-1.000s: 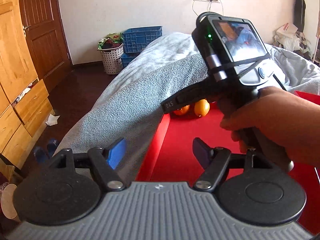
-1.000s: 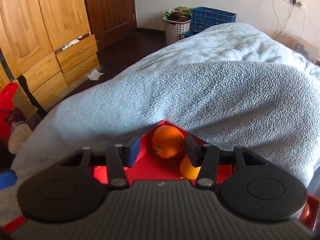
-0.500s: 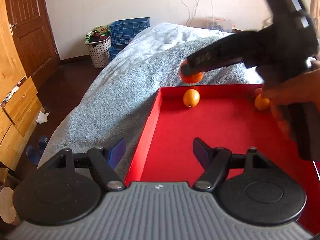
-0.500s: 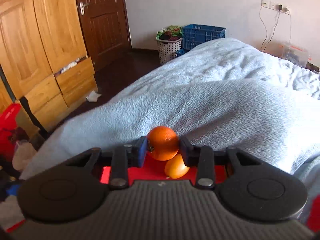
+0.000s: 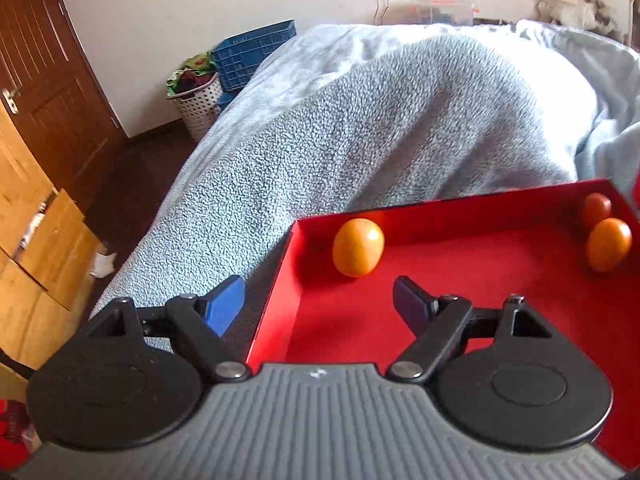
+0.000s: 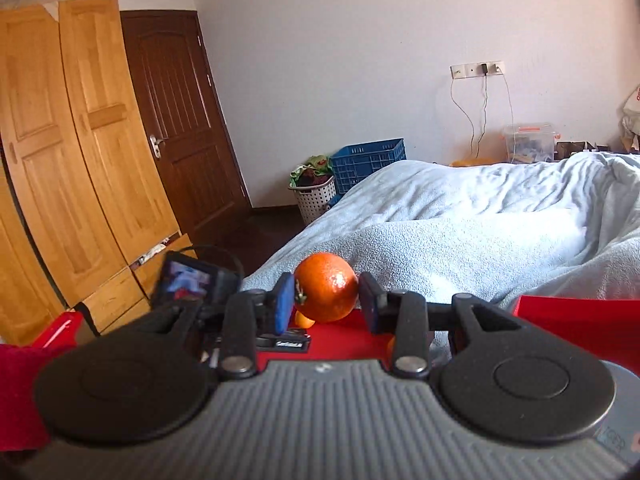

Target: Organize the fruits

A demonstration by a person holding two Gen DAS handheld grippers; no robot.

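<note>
Right now the right gripper (image 6: pixel 326 304) is clamped on a deep-orange fruit (image 6: pixel 327 287), one blue pad (image 6: pixel 285 307) on each flank, and the fruit hangs at mid-frame in the right wrist view, clear of the red tray (image 6: pixel 580 322) below and in front of the grey blanket (image 6: pixel 480 240). To carry it well, I would keep the squeeze steady and the wrist level, since a round skin can roll out between flat pads, and bring it low over its spot before letting go. Where that spot is I cannot say from these views.

The left gripper (image 5: pixel 320 300) stands wide with nothing between its fingers, at the lower middle of its frame, straddling the left wall of the red tray (image 5: pixel 280 280). Its jaws have just been opening further. A yellow-orange fruit (image 5: pixel 358 246) sits ahead of it near the tray's far left corner, the likely next pick; two more fruits (image 5: pixel 608 244) lie at the far right, the rear one possibly darker, though blur makes that uncertain.

A second ago the right jaws were open around the fruit as it lay in the tray; now they grip it aloft. The right hand and gripper that filled the left view then have gone from it.
</note>
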